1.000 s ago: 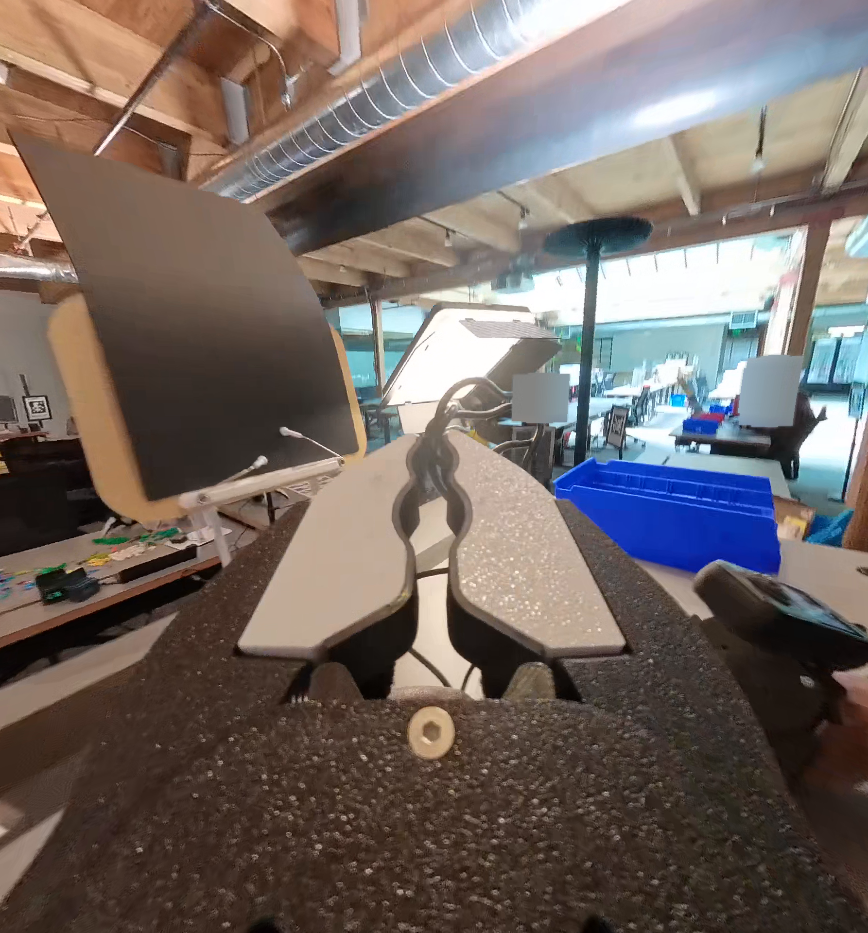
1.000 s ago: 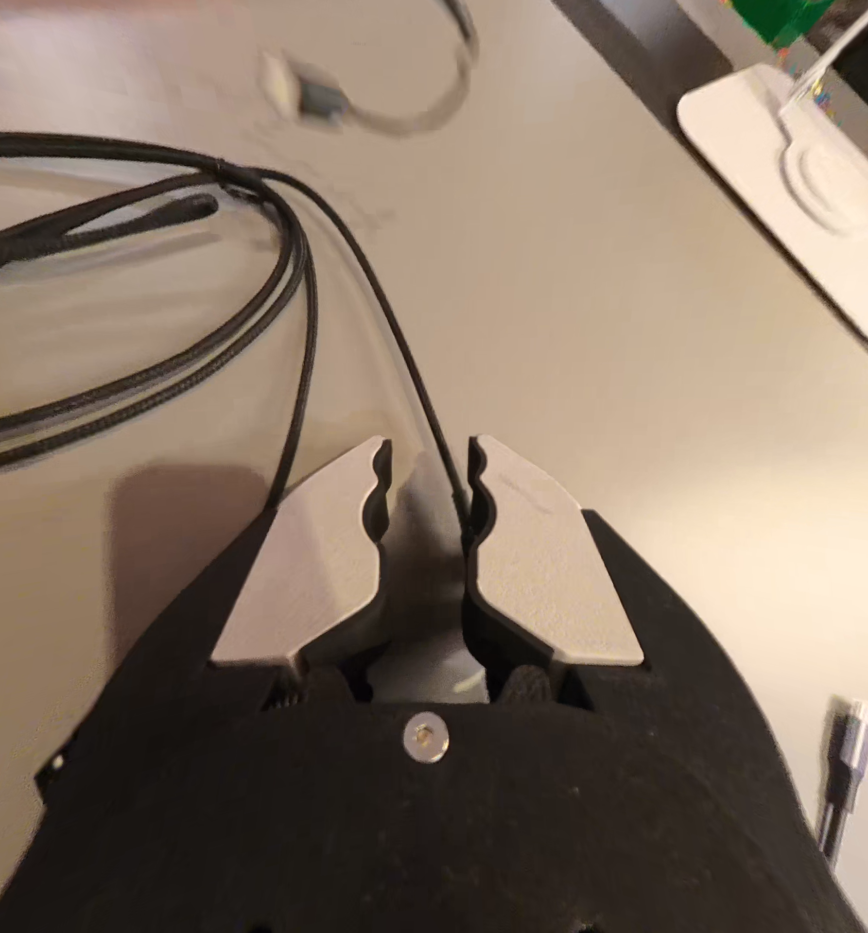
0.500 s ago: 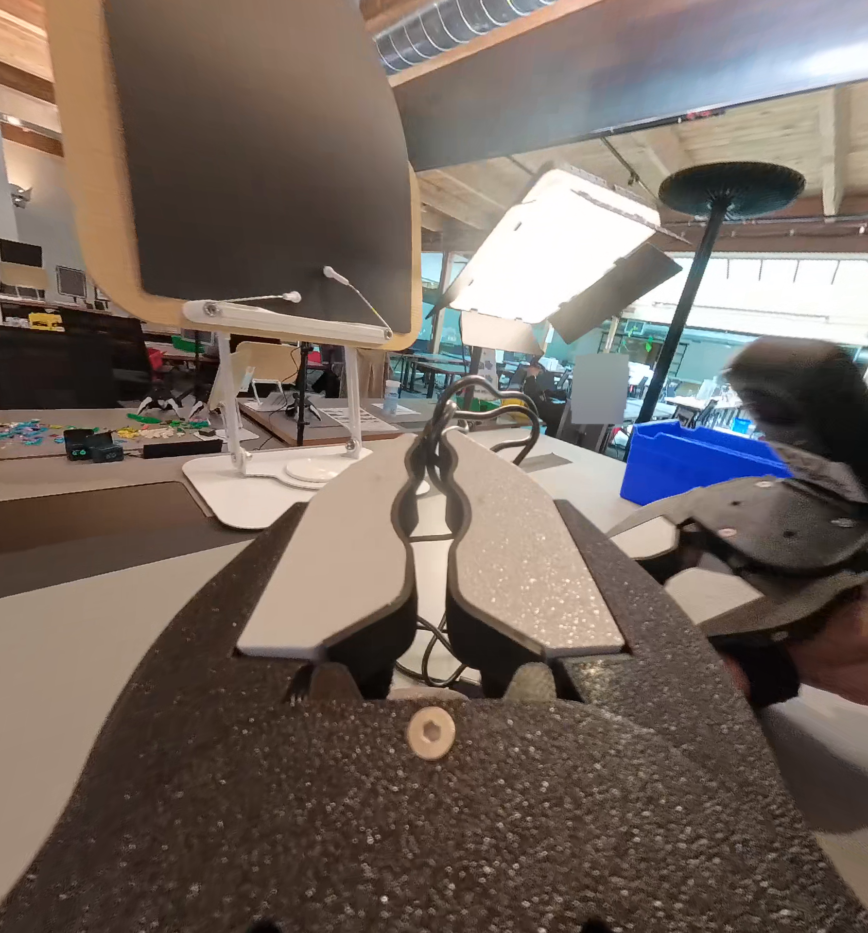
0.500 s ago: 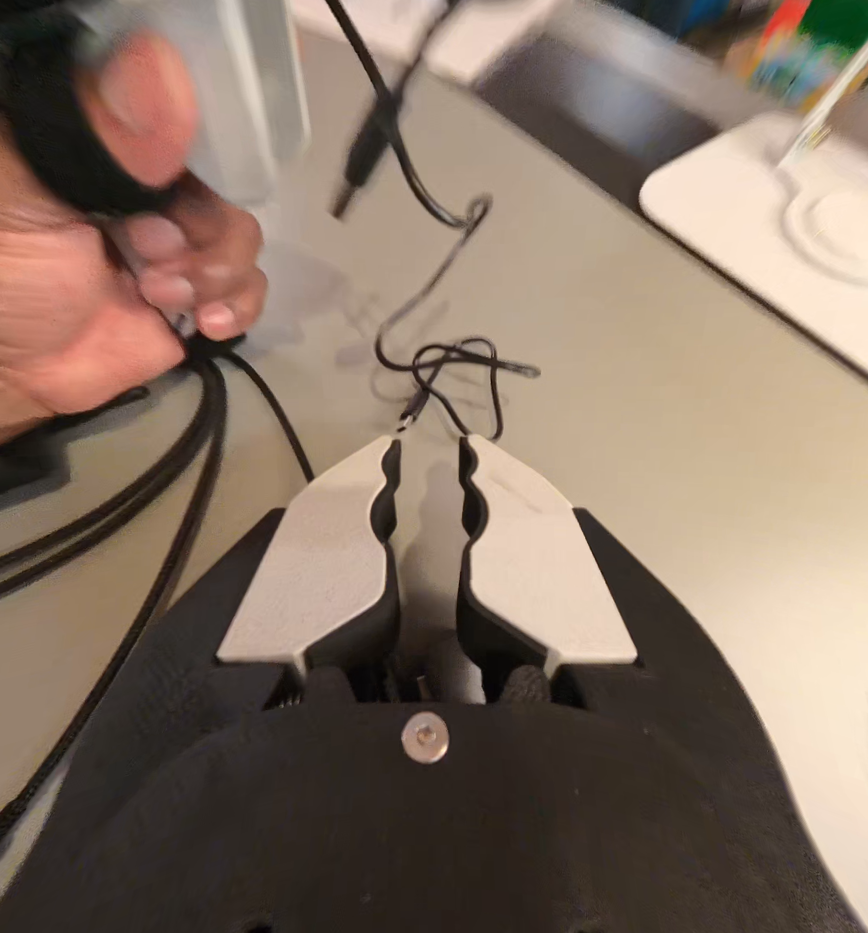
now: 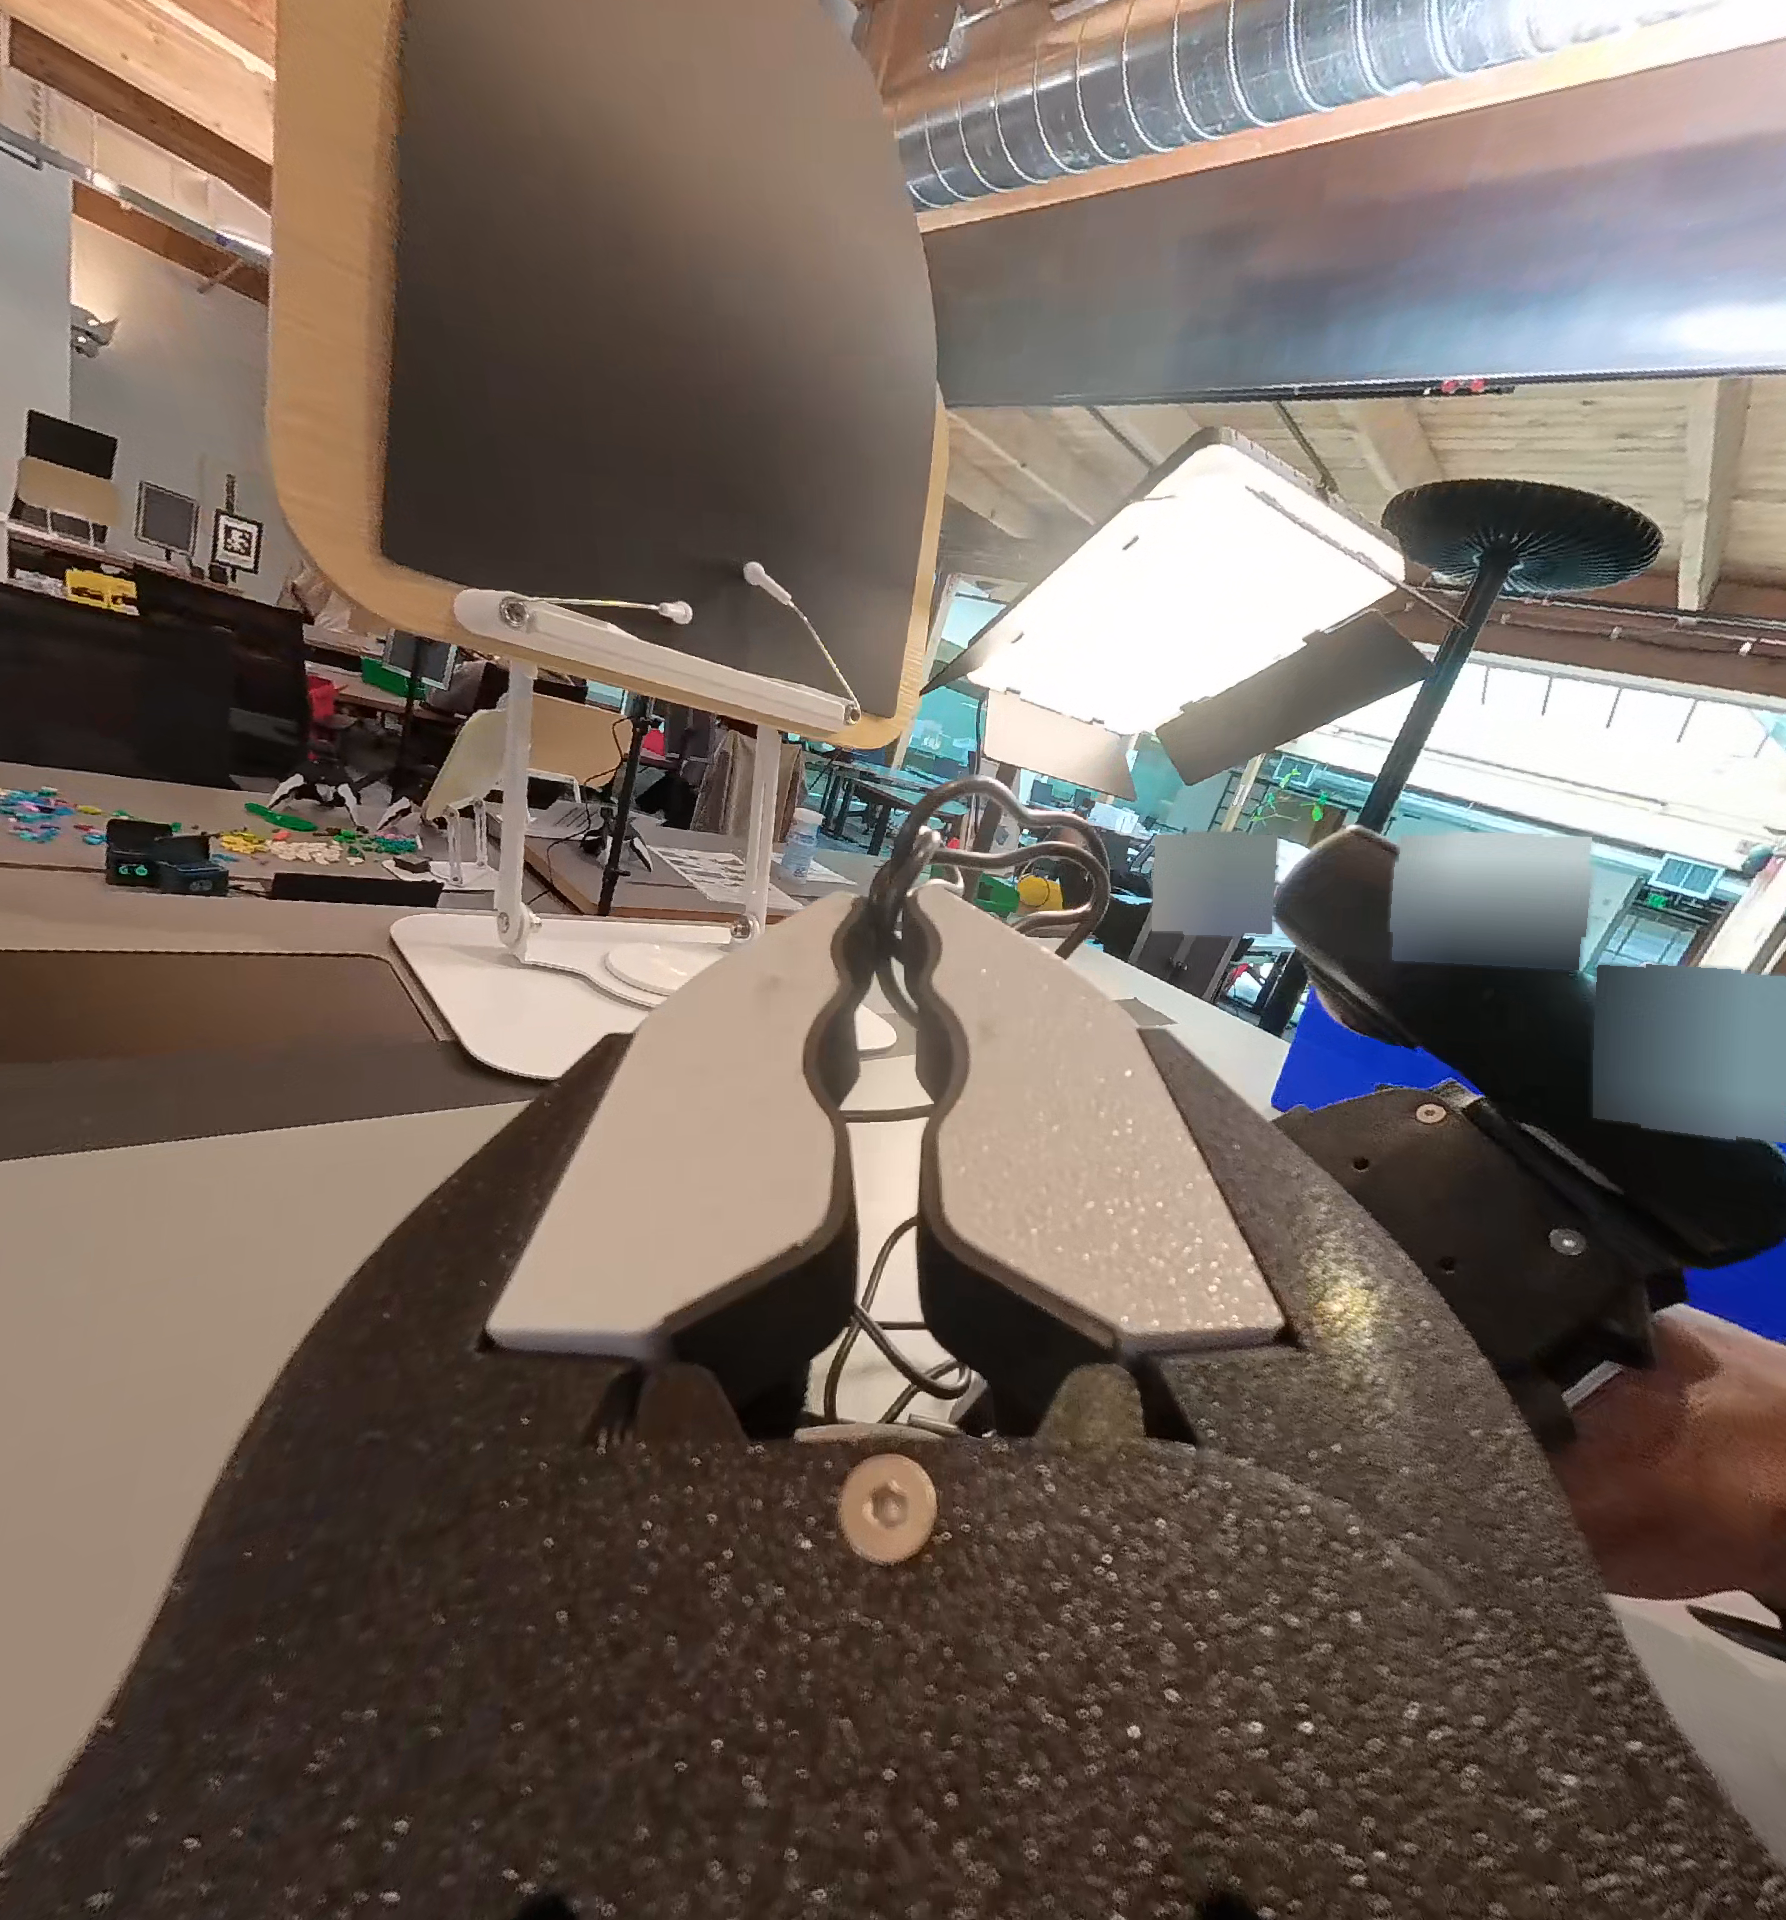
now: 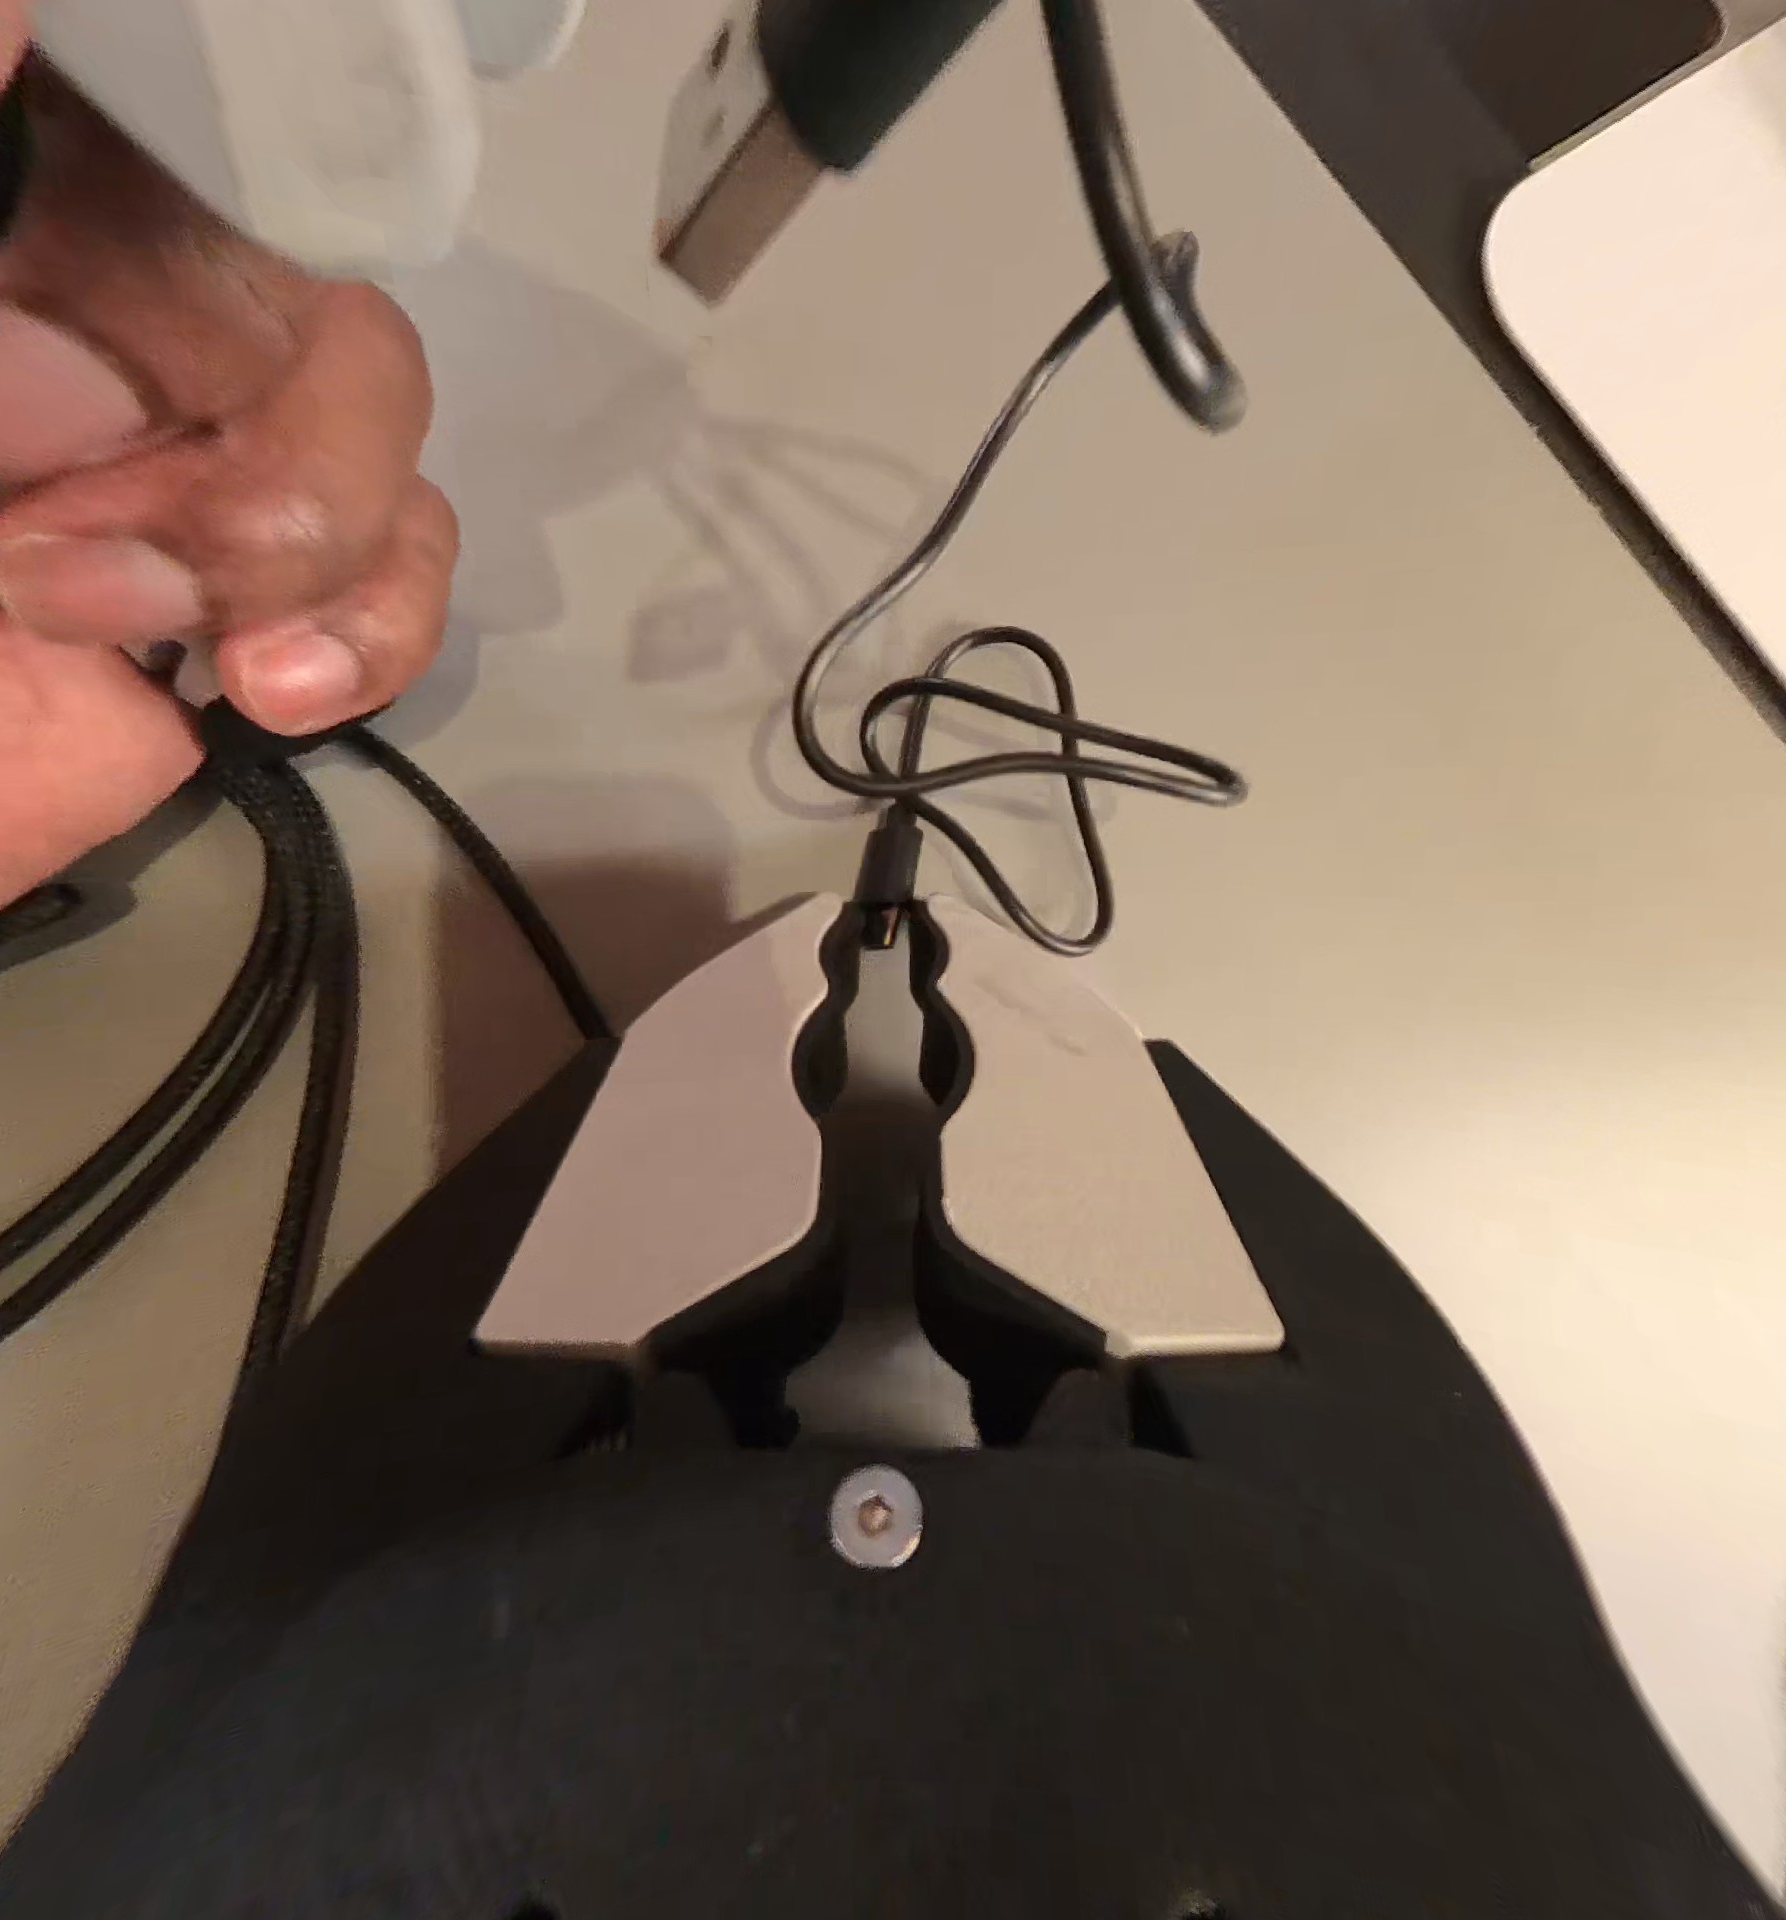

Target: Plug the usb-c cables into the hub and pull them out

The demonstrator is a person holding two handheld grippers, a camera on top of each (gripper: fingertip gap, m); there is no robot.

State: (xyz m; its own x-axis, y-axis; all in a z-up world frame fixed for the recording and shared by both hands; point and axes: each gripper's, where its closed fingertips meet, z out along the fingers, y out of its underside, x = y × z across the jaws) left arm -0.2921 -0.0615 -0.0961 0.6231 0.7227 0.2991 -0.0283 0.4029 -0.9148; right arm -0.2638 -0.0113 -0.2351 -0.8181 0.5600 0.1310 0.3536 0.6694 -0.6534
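In the left wrist view my left gripper is shut on a thin black cable. The cable loops above the fingertips and hangs down between the fingers toward the table. In the right wrist view my right gripper is low over the beige table. Its tips are closed on the small plug at the end of the thin black cable, which lies in loose loops just ahead. A larger flat plug hangs blurred at the top. No hub shows in either view.
A hand at the left holds the other gripper, above thick braided black cables. A white stand base lies at the right, and it also shows in the left wrist view. A blue bin stands far right. The grippers' ends are close to 15 cm from one another.
My right gripper's jaws narrowed from open and closed on the small plug as it moved in on the looped cable. My left gripper kept its hold and tilted down.
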